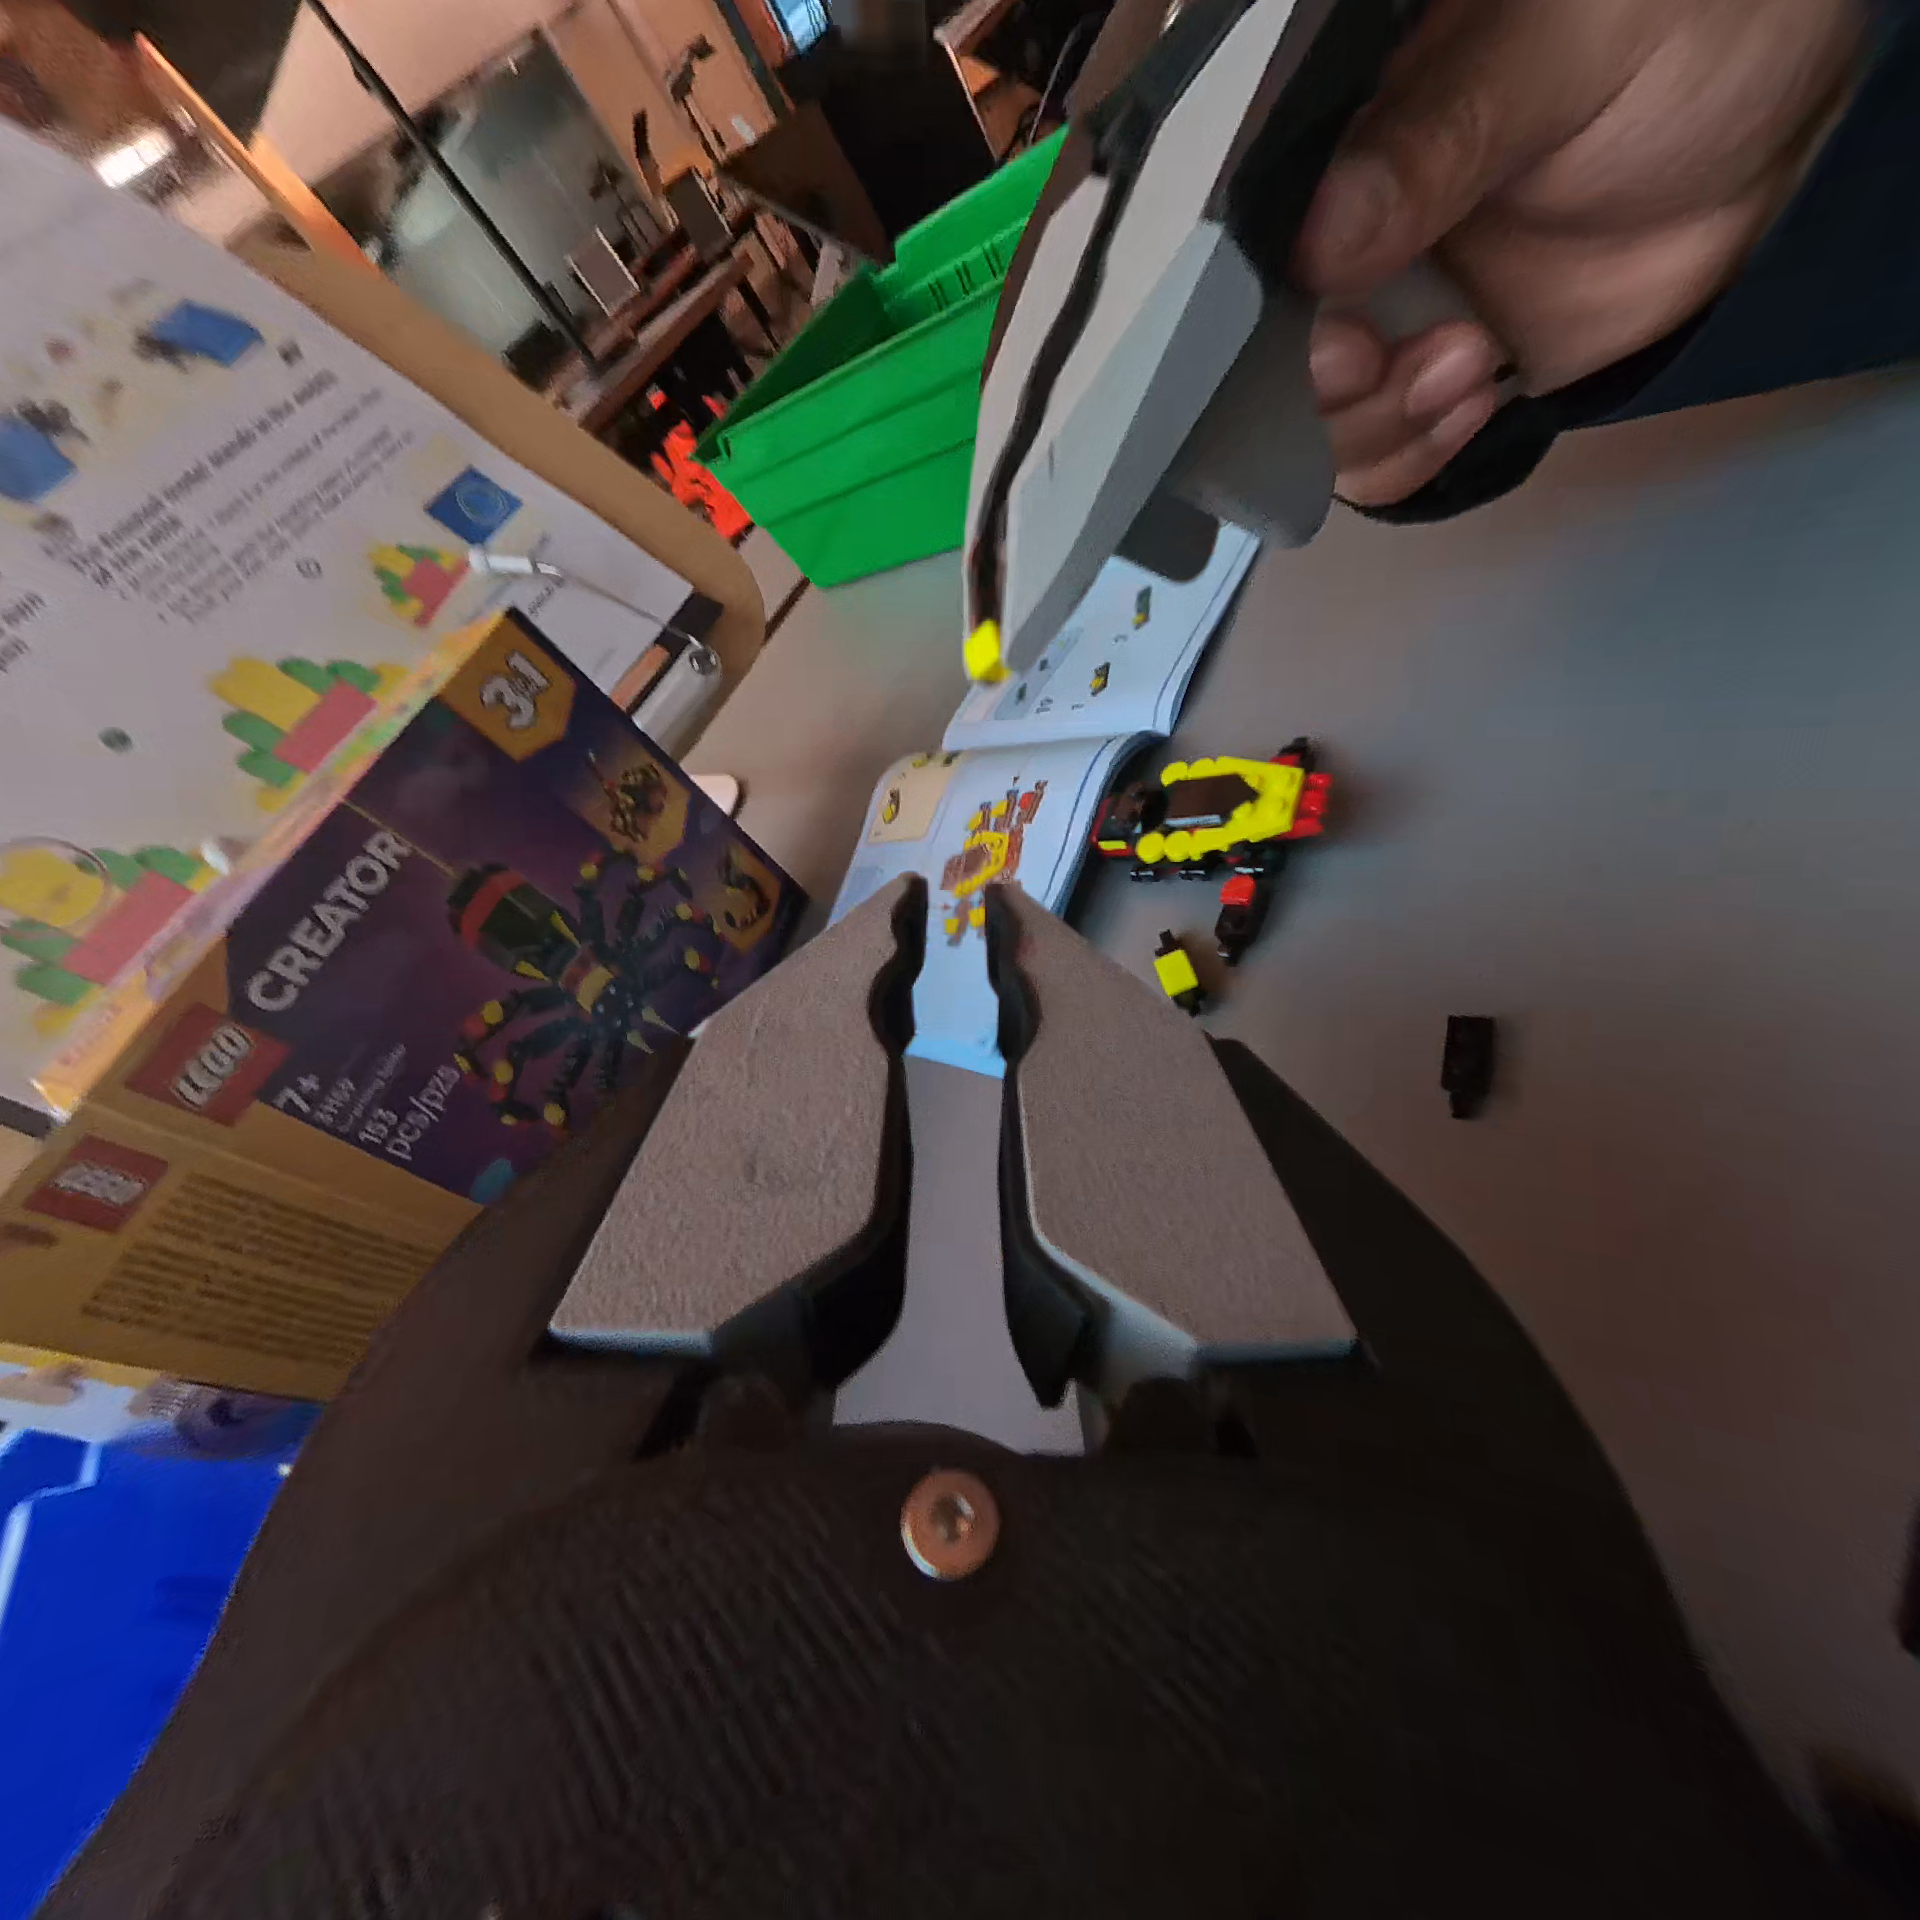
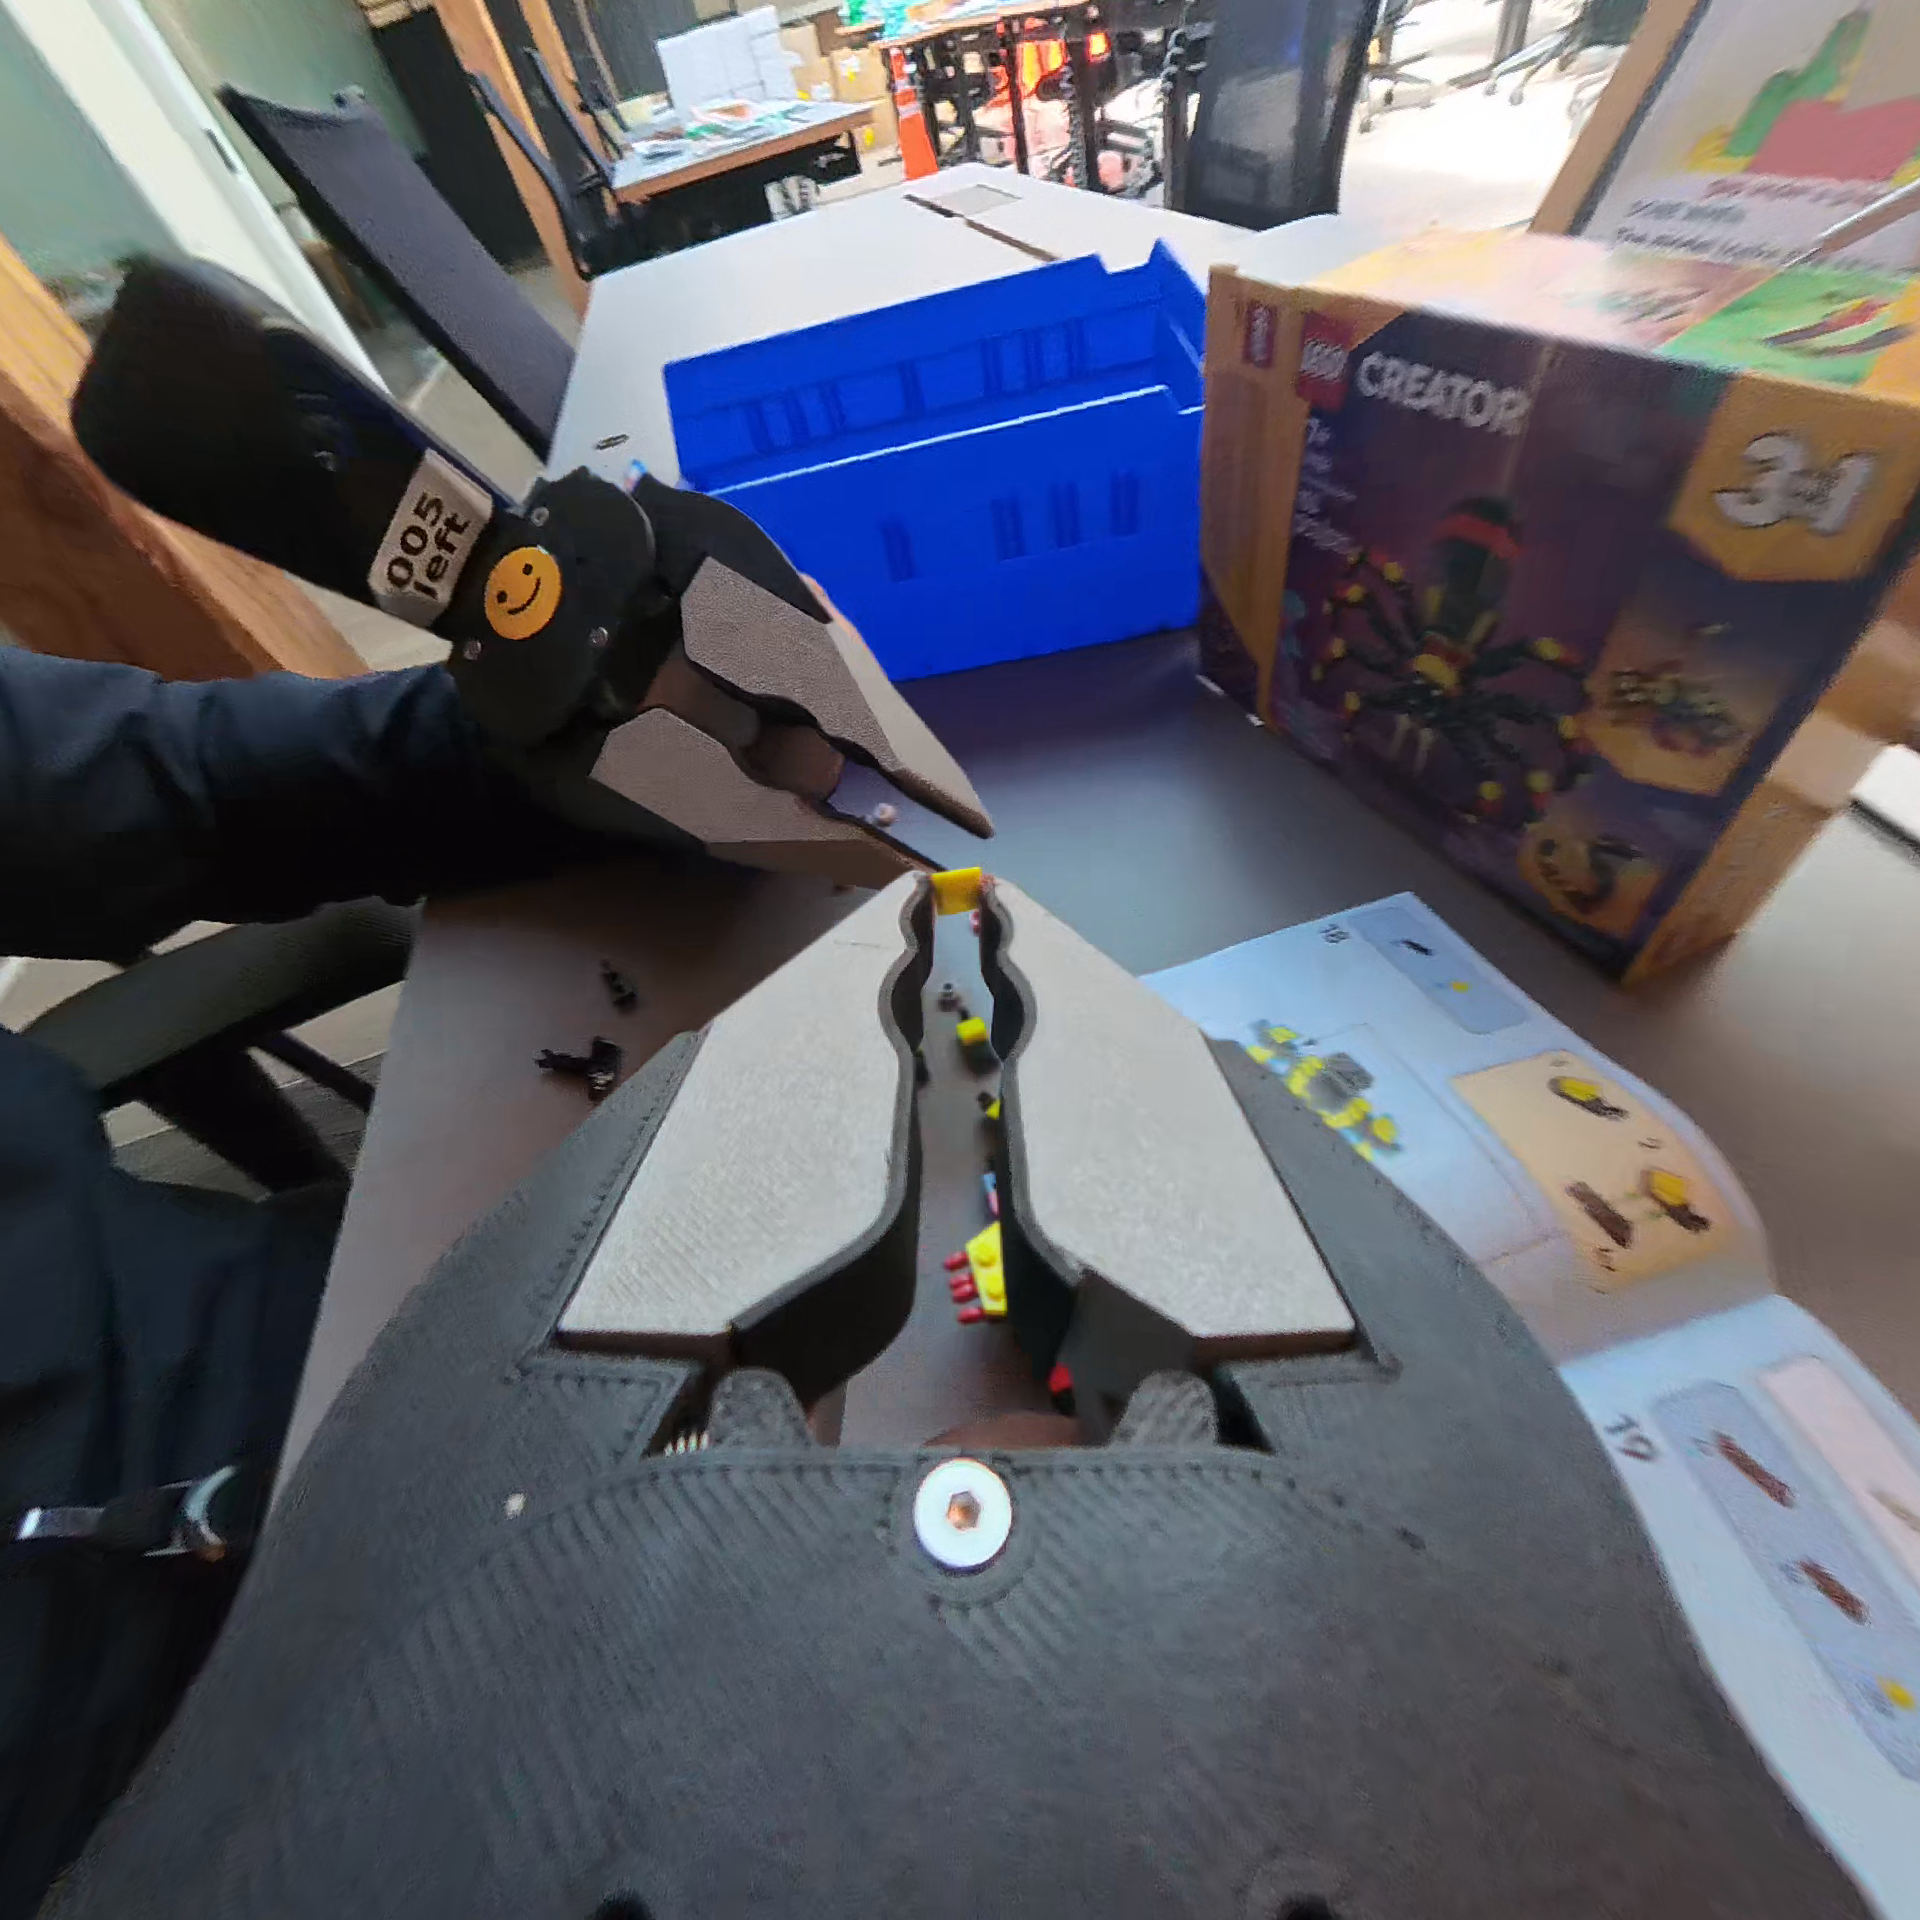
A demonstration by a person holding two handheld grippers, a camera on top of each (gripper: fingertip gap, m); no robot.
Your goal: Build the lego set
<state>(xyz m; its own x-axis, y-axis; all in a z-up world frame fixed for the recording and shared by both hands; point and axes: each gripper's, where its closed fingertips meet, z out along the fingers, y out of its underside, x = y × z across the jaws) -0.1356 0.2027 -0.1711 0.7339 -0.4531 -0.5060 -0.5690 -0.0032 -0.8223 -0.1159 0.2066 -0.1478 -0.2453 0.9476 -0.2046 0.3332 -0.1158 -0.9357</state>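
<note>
My right fingers (image 2: 956, 896), grey pads on black ribbed plastic, are clamped on a small yellow square lego plate (image 2: 956, 890) at their very tips, held up off the grey worktop (image 2: 1195, 831). Through the narrow slot behind the tips I glimpse only slivers of the pieces below: a yellow brick, red studs, a bit of black, too cut off to sort out.

My left fingers (image 1: 956, 904) stand a little apart with nothing between them, their tips hovering over the open light-blue instruction booklet (image 1: 935, 987). From the right wrist view they point at the yellow plate from just beside it, not touching.

The partly built yellow, red and black lego model (image 1: 1221, 816) lies on the worktop just past the booklet's edge, with a loose yellow-and-black piece (image 1: 1177, 971) and a small black piece (image 1: 1467, 1060) nearby. More tiny black parts (image 2: 587, 1062) lie near the worktop's near edge; their shapes are too small to tell.

The purple and yellow cardboard lego box (image 2: 1507, 582) stands upright beyond the booklet. Beside it sits a blue plastic bin (image 2: 935, 520); its inside is hidden by its wall. A green plastic bin (image 1: 873, 436) is half covered by my right fingers, contents unseen. A blurred printed sheet on a brown clipboard (image 1: 260, 468) leans behind the box.
</note>
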